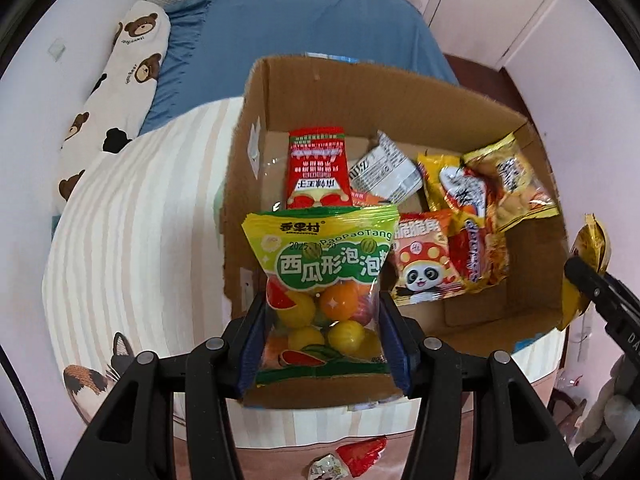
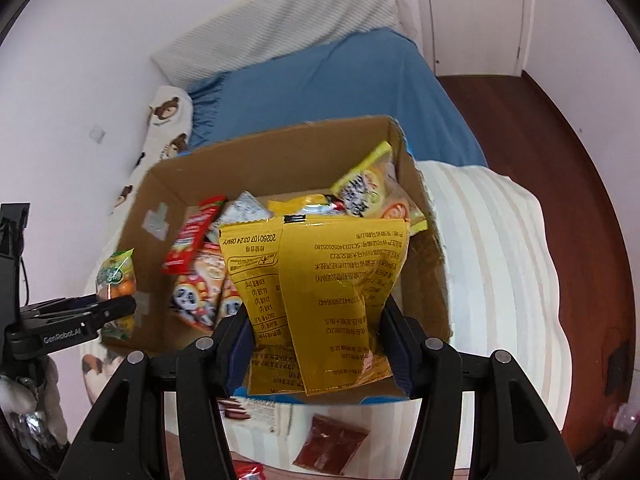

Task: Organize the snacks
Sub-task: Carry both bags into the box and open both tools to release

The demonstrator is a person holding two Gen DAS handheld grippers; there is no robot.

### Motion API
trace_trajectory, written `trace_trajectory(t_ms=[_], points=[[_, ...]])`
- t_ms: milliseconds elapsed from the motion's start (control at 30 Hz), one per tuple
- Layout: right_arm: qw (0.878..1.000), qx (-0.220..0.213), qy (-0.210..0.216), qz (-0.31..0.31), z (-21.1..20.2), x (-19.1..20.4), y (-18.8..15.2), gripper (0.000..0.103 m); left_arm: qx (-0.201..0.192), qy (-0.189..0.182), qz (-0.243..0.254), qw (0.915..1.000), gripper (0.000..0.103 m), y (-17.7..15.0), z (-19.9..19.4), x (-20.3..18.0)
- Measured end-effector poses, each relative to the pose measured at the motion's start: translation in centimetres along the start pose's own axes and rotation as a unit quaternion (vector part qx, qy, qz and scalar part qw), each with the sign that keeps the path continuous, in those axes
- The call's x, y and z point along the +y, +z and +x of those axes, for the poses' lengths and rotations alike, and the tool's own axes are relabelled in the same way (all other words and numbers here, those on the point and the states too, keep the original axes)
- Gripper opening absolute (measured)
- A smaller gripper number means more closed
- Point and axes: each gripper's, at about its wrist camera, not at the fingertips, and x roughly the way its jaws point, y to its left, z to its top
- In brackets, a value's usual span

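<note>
Step in hand: carrying snacks to box [image 1: 256,92]. Left gripper [image 1: 322,340] clamped on candy bag [image 1: 320,280], over box's near-left corner. Right gripper [image 2: 318,344] clamped on yellow packet [image 2: 320,292], above near edge. Next, likely: lower both inside, part jaws, drop among snacks already there.

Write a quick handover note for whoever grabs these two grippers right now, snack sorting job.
Left gripper: shut on the green fruit-candy bag, held above the cardboard box's near-left corner.
Right gripper: shut on a yellow snack packet, held above the box's near-right side.
Done: several packets already lie in the box, including a red packet and a panda packet.
Left: release both held packets into the box, then collect the loose ones on the bed in front of it, such as the dark red sachet and red wrapper.
</note>
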Motion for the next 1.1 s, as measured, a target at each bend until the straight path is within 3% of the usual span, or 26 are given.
trace_trajectory(t_ms=[133,200,233,267,367,500,733,1100], points=[[1.0,0.015,-0.014,0.008,1.6,-0.8,-0.2,0.064,0.004,0.006,0.002,1.0,0.05,0.2,0.4,-0.3],[0.999,0.022,-0.026,0.012,2.1,-1.2,-0.2,0.075,0.007,0.009,0.001,0.9999,0.05,0.4,0.5,-0.4],[0.999,0.021,-0.032,0.015,2.1,-1.4,-0.2,0.088,0.005,0.01,-0.001,0.9999,0.05,0.6,0.5,-0.4],[0.999,0.023,-0.04,0.016,2.1,-1.6,-0.2,0.095,0.003,0.011,-0.003,0.9999,0.051,0.7,0.5,-0.4],[0.998,0.032,-0.052,0.015,2.2,-1.8,-0.1,0.098,0.001,0.023,-0.001,0.9997,0.077,0.8,0.5,-0.4],[0.997,0.034,-0.063,0.008,1.9,-1.6,-0.4,0.099,-0.003,0.021,0.003,0.9998,0.092,0.4,0.3,-0.6],[0.997,0.026,-0.075,-0.002,0.8,-1.0,-1.3,0.101,-0.04,0.032,0.004,0.9987,0.092,-1.0,-0.8,-1.3],[0.997,-0.032,-0.065,-0.017,-3.7,0.7,-3.8,0.101,-0.112,0.032,-0.006,0.9931,0.092,-4.6,-4.8,-2.7]])
